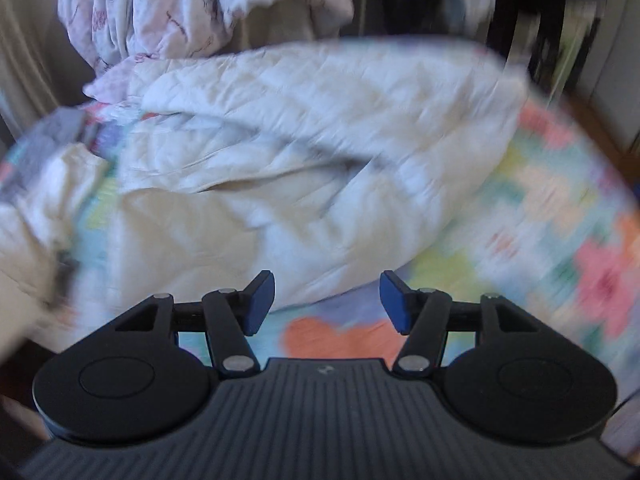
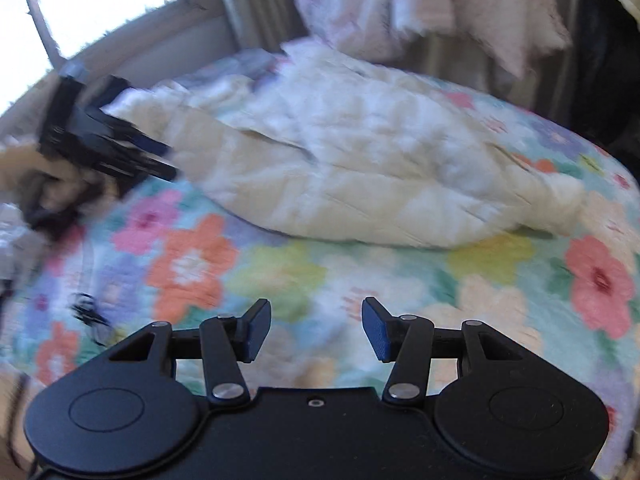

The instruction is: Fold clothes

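A cream quilted garment (image 1: 296, 168) lies crumpled across a flowered bed cover (image 1: 560, 208); it also shows in the right wrist view (image 2: 360, 160). My left gripper (image 1: 327, 300) is open and empty, just short of the garment's near edge. My right gripper (image 2: 316, 330) is open and empty over the flowered cover (image 2: 280, 272), well short of the garment. The left gripper also shows in the right wrist view (image 2: 160, 160), at the garment's left end. Both views are blurred by motion.
Pale printed clothes (image 1: 160, 12) hang behind the bed, with dark clothes (image 1: 540, 8) to their right. A bright window (image 2: 92, 4) is at the back left. A small dark tangled object (image 2: 88, 312) lies on the cover at left.
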